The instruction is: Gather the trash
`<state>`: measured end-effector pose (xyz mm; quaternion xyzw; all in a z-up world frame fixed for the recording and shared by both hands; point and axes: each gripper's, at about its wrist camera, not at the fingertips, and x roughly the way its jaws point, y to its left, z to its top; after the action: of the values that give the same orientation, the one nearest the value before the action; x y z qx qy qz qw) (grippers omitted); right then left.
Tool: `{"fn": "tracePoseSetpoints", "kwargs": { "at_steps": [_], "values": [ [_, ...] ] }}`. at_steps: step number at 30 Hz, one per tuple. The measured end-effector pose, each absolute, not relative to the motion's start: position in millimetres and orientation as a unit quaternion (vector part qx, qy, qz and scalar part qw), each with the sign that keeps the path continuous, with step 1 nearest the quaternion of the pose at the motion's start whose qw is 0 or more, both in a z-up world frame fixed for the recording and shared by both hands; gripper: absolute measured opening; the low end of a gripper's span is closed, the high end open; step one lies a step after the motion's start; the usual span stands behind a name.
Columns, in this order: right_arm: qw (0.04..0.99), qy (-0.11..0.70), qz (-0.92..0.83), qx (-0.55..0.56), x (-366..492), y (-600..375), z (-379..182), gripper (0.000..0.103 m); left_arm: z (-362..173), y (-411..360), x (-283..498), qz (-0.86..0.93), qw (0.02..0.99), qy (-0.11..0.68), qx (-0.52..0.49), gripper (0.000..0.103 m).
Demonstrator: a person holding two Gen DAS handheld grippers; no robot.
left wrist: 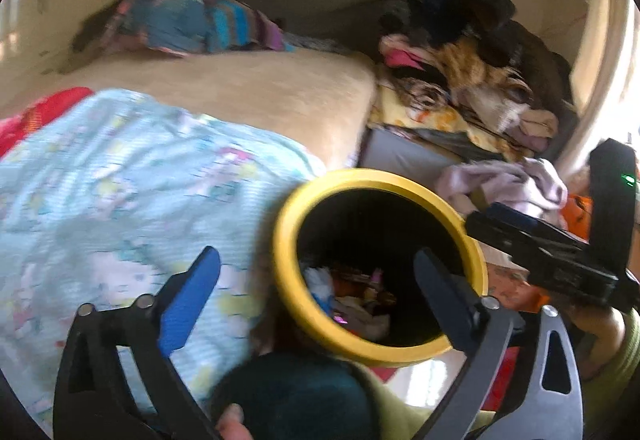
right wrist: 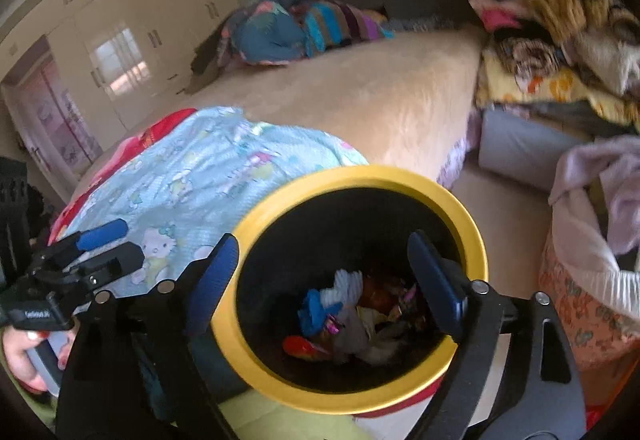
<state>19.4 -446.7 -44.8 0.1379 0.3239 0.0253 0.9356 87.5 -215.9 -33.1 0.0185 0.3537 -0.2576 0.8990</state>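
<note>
Trash (right wrist: 352, 316) lies heaped at the bottom of the yellow-rimmed bin (right wrist: 476, 240), a mix of wrappers, white and blue scraps and something red; in the left wrist view we see the same heap (left wrist: 352, 300) deep inside the bin (left wrist: 288, 240). We see both tongs spread wide with nothing between their blue pads.

The right tongs (right wrist: 332, 276) hang over the bin's mouth: the right pad (right wrist: 436, 280) sits inside the opening, above the trash, while the left pad (right wrist: 216, 272) lies just outside the yellow rim on the near-left side. We cannot tell whether either pad touches the rim.

The left tongs (left wrist: 316, 300) are just as widely parted. One pad (left wrist: 188, 304) shows in front of the pale blue cartoon-print blanket (left wrist: 120, 199), the other (left wrist: 448, 300) in front of the bin's dark interior. From the right wrist view we see the left tongs (right wrist: 112, 244) off to the left of the bin, over that same blanket (right wrist: 200, 175), gripping nothing.

The bin stands next to the bed (right wrist: 360, 103), which carries the blanket and a bundle of striped cloth (right wrist: 288, 27) at its far end. A pile of clothes (right wrist: 560, 19) rises to the right, and a basket with pale cloth (right wrist: 592, 207) stands near the bin.
</note>
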Motion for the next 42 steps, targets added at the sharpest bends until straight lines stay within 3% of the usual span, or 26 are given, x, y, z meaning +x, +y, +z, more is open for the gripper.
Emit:
{"fn": "tracePoseSetpoints", "kwargs": {
  "at_steps": [3, 17, 42],
  "values": [
    [0.949, 0.29, 0.029, 0.118, 11, -427, -33, 0.092, -22, -194, 78, -0.223, 0.915, 0.335, 0.018, 0.096],
    [0.988, 0.146, 0.032, 0.044, -36, -335, -4, 0.092, -2, -117, 12, -0.134, 0.957, 0.258, 0.014, 0.097],
    [0.989, 0.138, 0.04, 0.023, -49, -309, -14, 0.092, -9, -101, -1, -0.117, 0.963, 0.245, -0.006, 0.097]
  ]
}}
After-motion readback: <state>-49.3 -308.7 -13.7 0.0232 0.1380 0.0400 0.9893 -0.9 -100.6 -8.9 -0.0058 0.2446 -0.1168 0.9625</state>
